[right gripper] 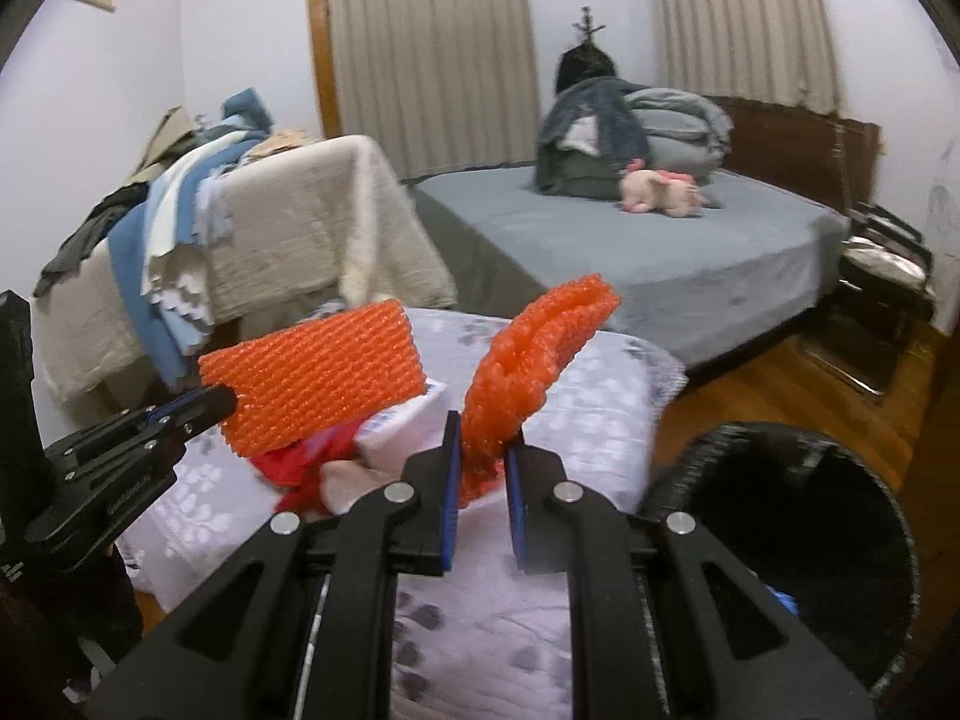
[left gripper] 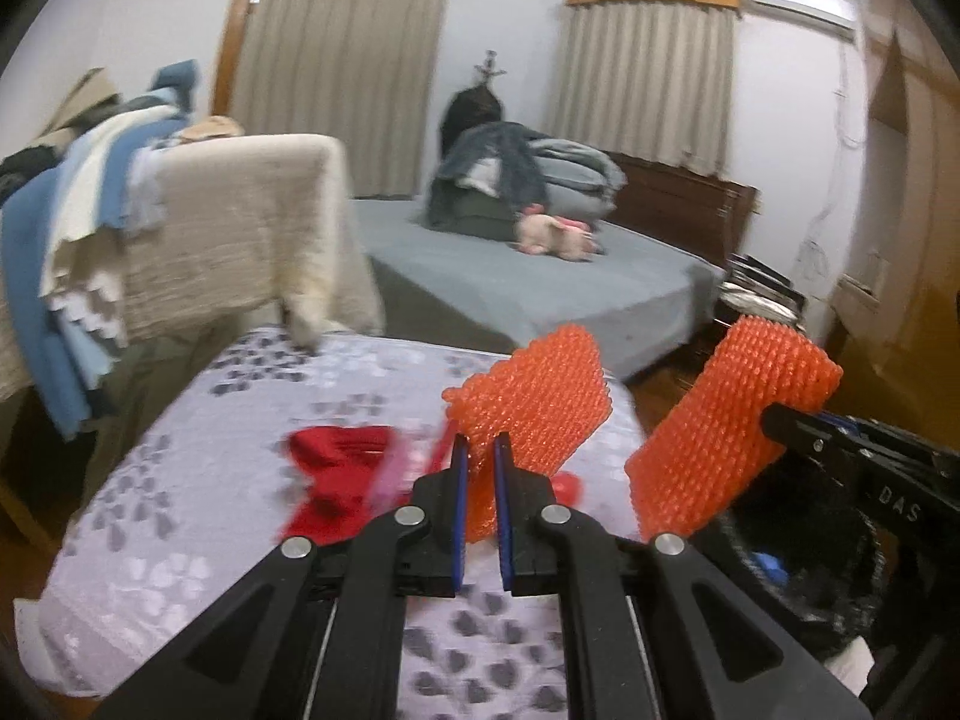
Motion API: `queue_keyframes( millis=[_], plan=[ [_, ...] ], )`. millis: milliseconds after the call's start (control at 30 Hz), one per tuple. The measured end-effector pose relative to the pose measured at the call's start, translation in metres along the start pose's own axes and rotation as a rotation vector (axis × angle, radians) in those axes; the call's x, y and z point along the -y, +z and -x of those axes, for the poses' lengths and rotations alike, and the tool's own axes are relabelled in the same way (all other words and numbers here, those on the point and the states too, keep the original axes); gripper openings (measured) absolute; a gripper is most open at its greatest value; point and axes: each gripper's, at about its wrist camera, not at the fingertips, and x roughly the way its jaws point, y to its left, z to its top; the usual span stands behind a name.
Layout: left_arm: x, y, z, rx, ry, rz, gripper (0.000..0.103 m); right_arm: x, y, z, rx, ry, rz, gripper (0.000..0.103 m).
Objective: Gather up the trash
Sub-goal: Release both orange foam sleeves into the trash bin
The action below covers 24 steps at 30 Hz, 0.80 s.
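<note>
Orange foam nets (left gripper: pixel 528 402) (right gripper: pixel 528 372) — one pinched between each gripper's nearly closed jaws.

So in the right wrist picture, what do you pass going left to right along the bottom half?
Left claw → flat orange foam net → folded orange foam net in the right claw → black trash bin.

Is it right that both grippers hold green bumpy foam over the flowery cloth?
Not quite. The foam is orange, not green. The left wrist view shows the left gripper shut on one orange foam piece, and the right gripper holds another, both over the flowery cloth.
</note>
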Motion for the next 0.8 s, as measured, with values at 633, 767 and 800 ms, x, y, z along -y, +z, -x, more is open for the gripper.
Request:
queue_keyframes(
  millis=[633,767,800],
  plan=[
    [0.183,-0.014,-0.063,-0.121,-0.336,-0.216,0.008,0.158,-0.059,0.055,-0.04,-0.372,-0.194,0.013],
    [0.21,-0.022,-0.076,-0.141,-0.368,-0.247,0.008,0.176,-0.08,0.056,-0.076,-0.414,-0.212,0.013],
    [0.217,-0.026,-0.079,-0.148,-0.376,-0.256,0.008,0.179,-0.084,0.056,-0.081,-0.418,-0.215,0.013]
  ],
)
